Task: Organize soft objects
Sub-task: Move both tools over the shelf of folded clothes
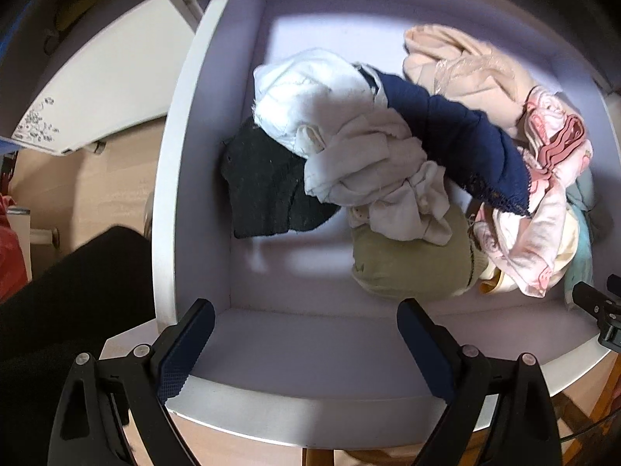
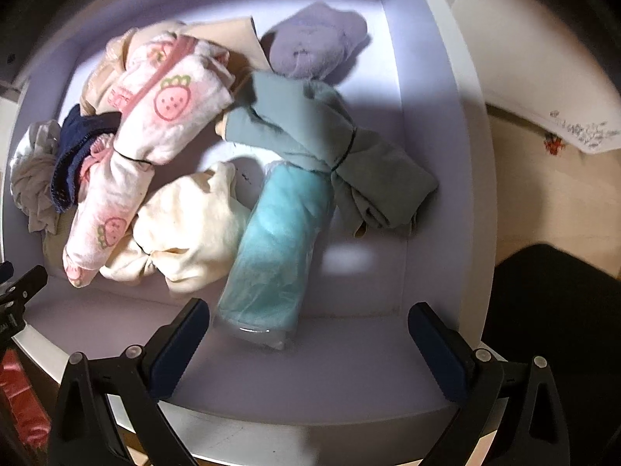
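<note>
A white drawer (image 1: 194, 155) holds a heap of soft garments. The left wrist view shows a black piece (image 1: 264, 190), a white crumpled bundle (image 1: 349, 143), a navy piece (image 1: 458, 143), an olive roll (image 1: 407, 264), a peach garment (image 1: 458, 58) and a pink strawberry-print roll (image 1: 543, 194). The right wrist view shows the strawberry roll (image 2: 155, 132), a cream bundle (image 2: 190, 229), a turquoise roll (image 2: 275, 248), a grey-green tied roll (image 2: 326, 147) and a lilac piece (image 2: 314, 42). My left gripper (image 1: 306, 345) and right gripper (image 2: 310, 349) hover open over the drawer's near wall, both empty.
The drawer's front rim (image 2: 271, 439) lies under both grippers. Wooden floor (image 1: 77, 194) and a white panel (image 1: 97, 77) lie left of the drawer. A dark sleeve or leg (image 1: 58, 310) is at lower left, and a red bag (image 2: 19, 400) sits at the edge.
</note>
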The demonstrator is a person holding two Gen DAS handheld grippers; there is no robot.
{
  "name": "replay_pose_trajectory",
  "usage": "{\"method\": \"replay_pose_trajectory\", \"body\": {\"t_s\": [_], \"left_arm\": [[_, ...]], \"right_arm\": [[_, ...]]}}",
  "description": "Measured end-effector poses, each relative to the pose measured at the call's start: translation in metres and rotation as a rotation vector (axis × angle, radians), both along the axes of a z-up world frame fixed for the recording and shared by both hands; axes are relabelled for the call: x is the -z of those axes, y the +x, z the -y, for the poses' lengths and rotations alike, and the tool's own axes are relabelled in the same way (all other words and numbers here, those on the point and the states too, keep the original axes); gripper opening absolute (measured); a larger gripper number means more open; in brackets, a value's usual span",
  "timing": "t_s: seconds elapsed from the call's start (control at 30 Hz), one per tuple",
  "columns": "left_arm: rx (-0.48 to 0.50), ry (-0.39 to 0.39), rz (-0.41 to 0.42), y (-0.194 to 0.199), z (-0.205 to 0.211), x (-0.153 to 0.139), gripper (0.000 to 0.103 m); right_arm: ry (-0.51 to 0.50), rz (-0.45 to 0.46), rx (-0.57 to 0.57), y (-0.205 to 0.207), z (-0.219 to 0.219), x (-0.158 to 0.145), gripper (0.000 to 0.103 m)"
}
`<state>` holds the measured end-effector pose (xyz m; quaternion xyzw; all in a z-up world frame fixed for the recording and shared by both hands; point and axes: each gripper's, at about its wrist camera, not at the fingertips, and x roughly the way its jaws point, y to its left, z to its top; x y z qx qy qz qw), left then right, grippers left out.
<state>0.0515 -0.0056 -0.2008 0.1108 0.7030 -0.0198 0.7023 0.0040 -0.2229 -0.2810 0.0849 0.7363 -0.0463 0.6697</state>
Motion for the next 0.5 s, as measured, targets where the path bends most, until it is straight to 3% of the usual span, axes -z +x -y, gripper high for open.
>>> {"method": "replay_pose_trajectory", "body": {"t_s": [0.13,0.3,0.5], "left_arm": [[0.005,0.007,-0.081,0.000,0.000,0.009,0.096],[0.012,-0.081,-0.087,0.006,0.007,0.007,0.093],[0.021,-0.176,0.056,0.026,0.020,-0.020,0.093]], "right_arm": [[0.026,-0.088,0.001,-0.005,-0.002,0.002,0.103],[0.059,-0.115,0.008,0.002,0.003,0.001,0.103],[0.134,-0.011,0.060,0.029,0.023,-0.013,0.103]]}}
